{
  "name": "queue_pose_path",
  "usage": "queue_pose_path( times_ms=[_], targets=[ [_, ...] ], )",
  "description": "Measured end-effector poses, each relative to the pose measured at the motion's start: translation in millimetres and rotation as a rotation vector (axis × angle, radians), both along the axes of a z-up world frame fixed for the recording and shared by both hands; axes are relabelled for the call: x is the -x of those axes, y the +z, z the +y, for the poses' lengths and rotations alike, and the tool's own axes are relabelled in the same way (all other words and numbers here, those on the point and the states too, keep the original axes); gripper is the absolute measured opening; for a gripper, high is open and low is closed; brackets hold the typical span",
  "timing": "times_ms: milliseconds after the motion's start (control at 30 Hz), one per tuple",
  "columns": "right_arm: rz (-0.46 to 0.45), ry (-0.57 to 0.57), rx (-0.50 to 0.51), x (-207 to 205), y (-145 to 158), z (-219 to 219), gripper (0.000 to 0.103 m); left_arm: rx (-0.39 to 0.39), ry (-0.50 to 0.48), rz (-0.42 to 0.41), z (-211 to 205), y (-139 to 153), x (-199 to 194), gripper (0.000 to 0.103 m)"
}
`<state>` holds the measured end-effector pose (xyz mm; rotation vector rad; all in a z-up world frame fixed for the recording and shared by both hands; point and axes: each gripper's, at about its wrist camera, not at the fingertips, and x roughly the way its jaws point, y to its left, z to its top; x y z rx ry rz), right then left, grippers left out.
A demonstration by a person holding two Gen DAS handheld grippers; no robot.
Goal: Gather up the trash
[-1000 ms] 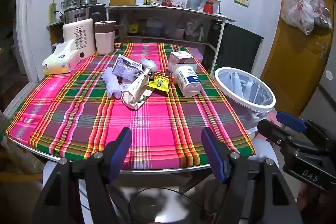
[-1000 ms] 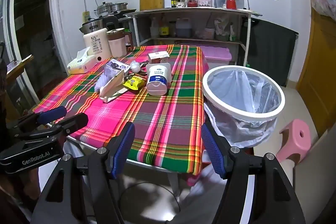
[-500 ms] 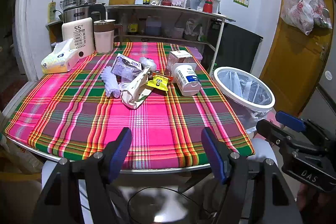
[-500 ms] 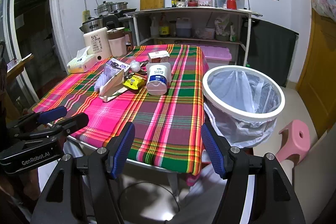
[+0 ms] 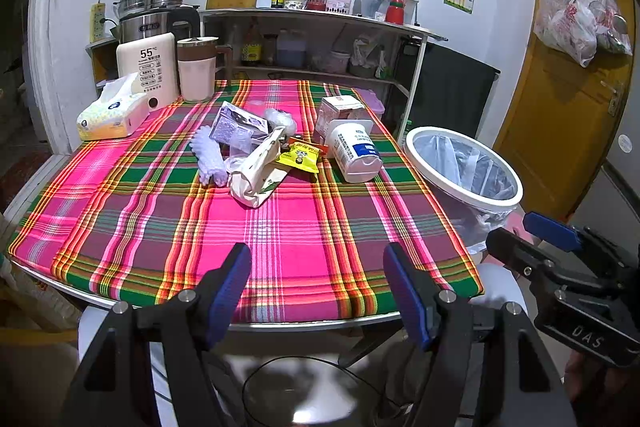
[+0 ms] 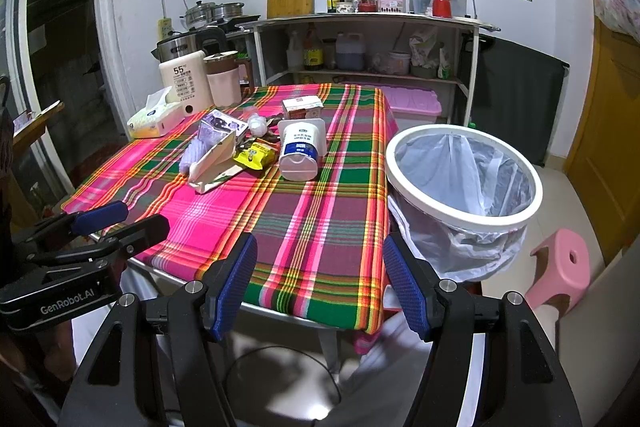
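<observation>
On the plaid surface (image 5: 280, 227), well ahead of both grippers, trash is lying clustered: the white bottle (image 5: 354, 153) is pointing toward the bin (image 6: 464, 183) beside the right gripper (image 6: 316, 283), which is gaping empty like the left gripper (image 5: 316, 287).

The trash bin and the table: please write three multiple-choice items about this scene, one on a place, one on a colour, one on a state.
1. Where is the trash bin?
A. On the table
B. Beside the table's right edge
C. Under the shelf

2. What colour is the snack packet?
A. Yellow
B. Blue
C. Black

3. How are the fingers of the right gripper?
A. Shut on a carton
B. Shut on nothing
C. Open and empty

Answers: 1 B, the bin stands next to the table; 2 A, the packet is yellow; 3 C, the fingers stand wide apart with nothing between them.
</observation>
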<state>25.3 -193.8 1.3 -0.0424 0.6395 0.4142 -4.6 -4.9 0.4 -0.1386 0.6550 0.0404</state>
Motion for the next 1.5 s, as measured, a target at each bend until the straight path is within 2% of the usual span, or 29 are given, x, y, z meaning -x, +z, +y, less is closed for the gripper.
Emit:
queue_pose_path(
  times_ms=[533,767,1500],
  targets=[
    [0.003,0.000,0.003,-2.3,-2.4,0.3,0.066,0.003,0.000,0.002,0.6,0.1,-0.4,0.070],
    [0.007,0.001,0.006,-1.9,-1.4,-1.9,0.066,0.002,-0.007,0.008,-17.6,-0.6,4.5,0.070],
    [0.011,0.005,0.009,-2.5,-4.4,-1.2,0.066,0.013,-0.008,0.015,-15.9,-4.2,2.7,0.070]
  ],
)
